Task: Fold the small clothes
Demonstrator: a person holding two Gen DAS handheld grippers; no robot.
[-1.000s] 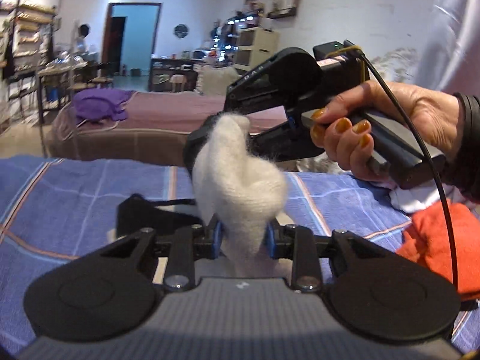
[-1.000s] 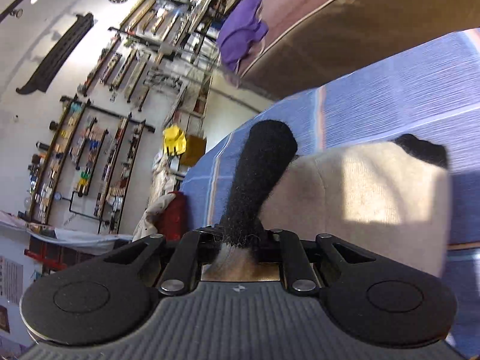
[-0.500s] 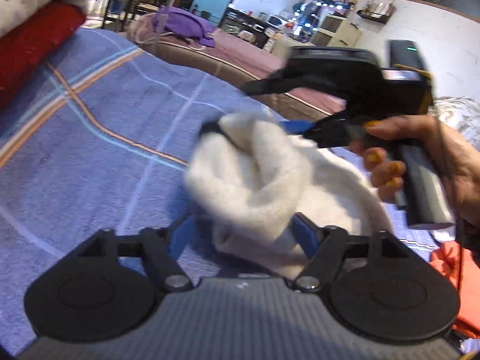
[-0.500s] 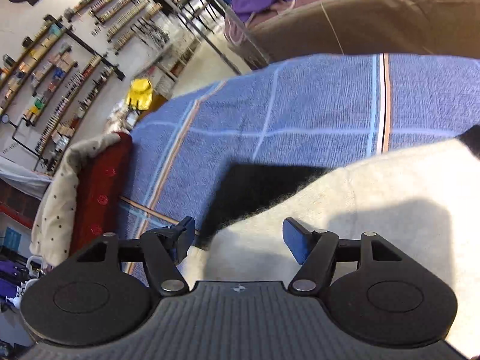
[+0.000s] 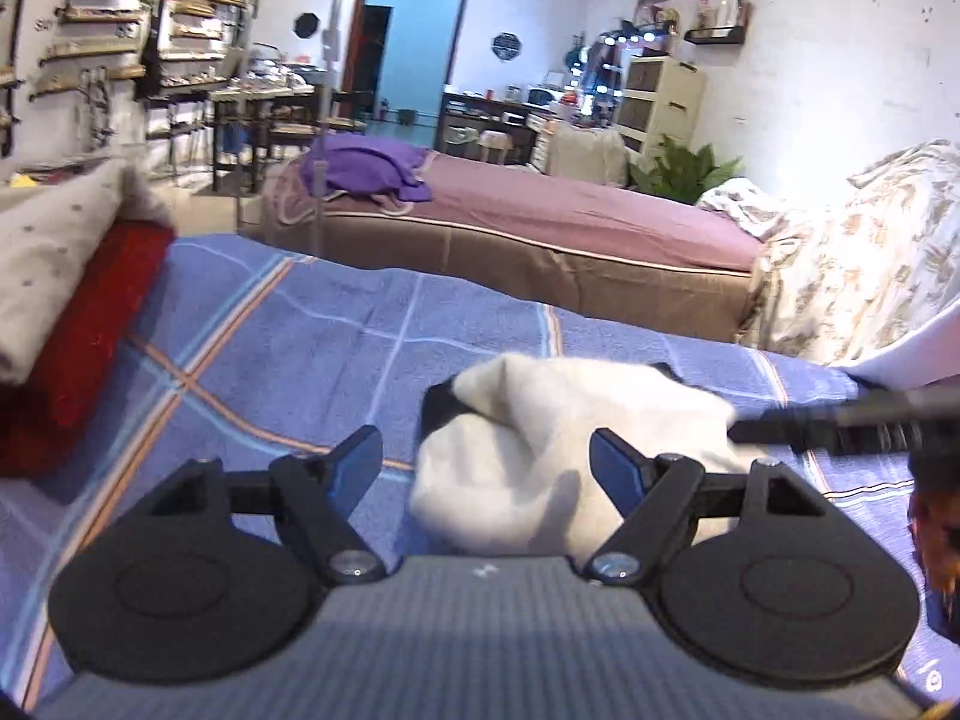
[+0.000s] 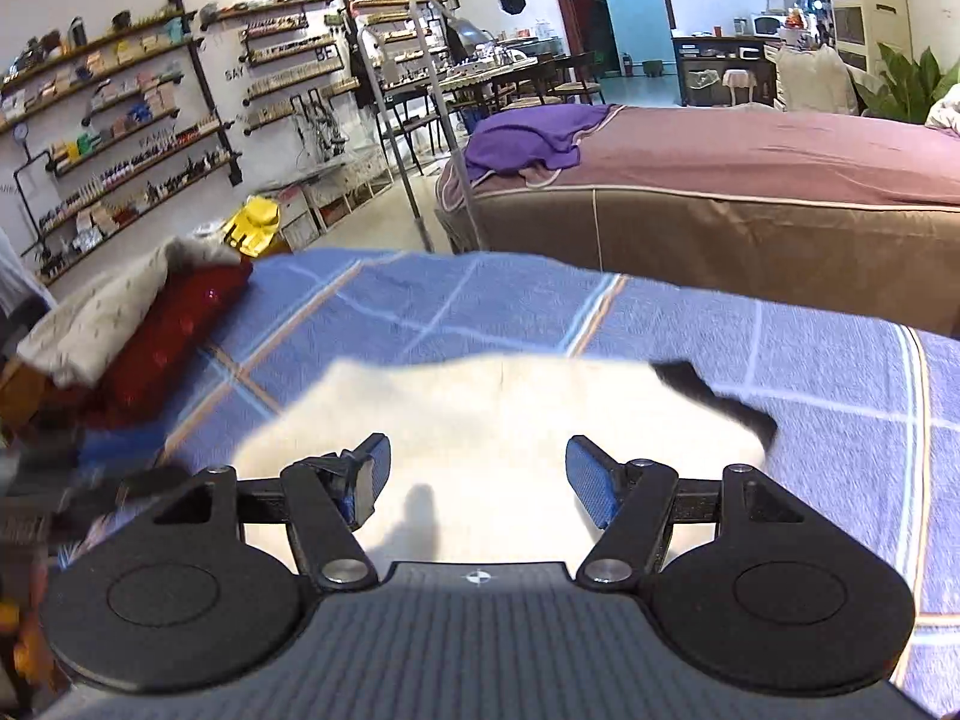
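Blue plaid bedspread (image 5: 288, 360) carries the white sock (image 5: 540, 450), bunched. Your left gripper (image 5: 486, 462) and right gripper (image 6: 477, 474) both gape empty; pinch opposite ends, pull flat, then fold.

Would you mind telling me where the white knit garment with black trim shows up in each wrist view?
Left wrist: the white garment lies on the blue plaid cover, lower centre, just beyond the open left gripper.
Right wrist: it fills the lower centre, beyond the open right gripper.
Shared landmark: the purple cloth on the far bed.
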